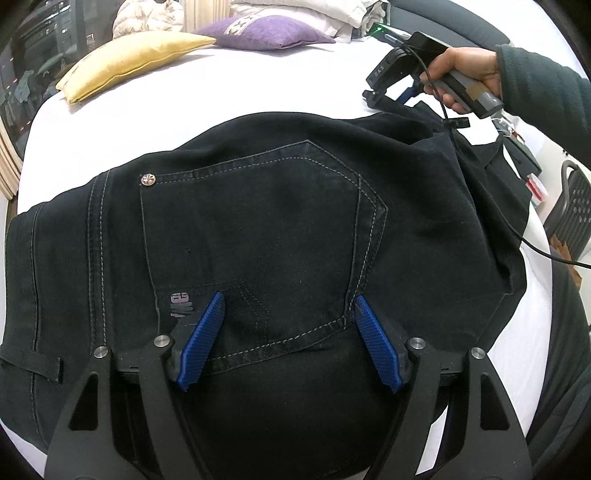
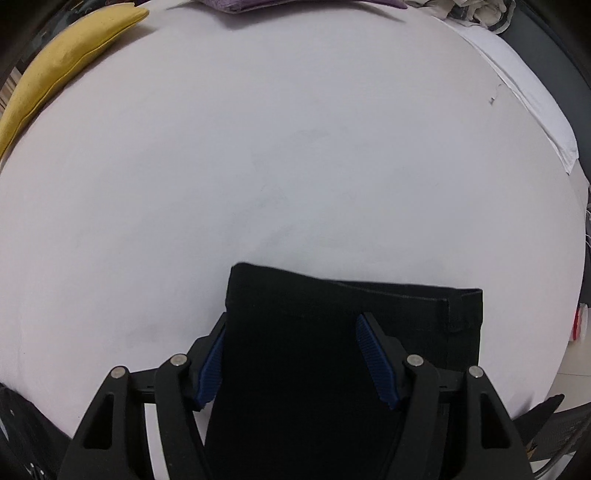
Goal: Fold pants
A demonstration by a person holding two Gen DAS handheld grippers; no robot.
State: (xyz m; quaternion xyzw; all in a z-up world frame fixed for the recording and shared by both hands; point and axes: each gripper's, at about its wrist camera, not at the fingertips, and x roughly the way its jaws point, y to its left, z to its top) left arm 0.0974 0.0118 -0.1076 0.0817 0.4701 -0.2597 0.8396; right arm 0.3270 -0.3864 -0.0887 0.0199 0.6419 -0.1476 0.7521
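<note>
Black denim fills the space right under your left tool (image 1: 286, 339), whose blue pads stand apart over the back pocket (image 1: 258, 236) of the pants (image 1: 406, 206), pressing on nothing. Your pants lie spread on the white bed (image 1: 221, 96), seat side up, with the waistband off to the left and the legs trailing toward the right edge.

From the right wrist view, your right tool (image 2: 291, 354) also stands apart, straddling a dark folded-looking end of the pants (image 2: 332, 325) with a belt loop (image 2: 454, 314) beside it; the pads do not appear to squeeze the cloth.

Expect this denim to be fairly heavy and limp, yet stiffer at seams and waistband. It should not slip in the ribbed pads, but a single layer will sag and drag. Take hold at the thick stitched edges, waistband or hem, pinching all layers together.

Farther back lie a yellow cushion (image 1: 129, 59) and a purple cushion (image 1: 266, 33).
</note>
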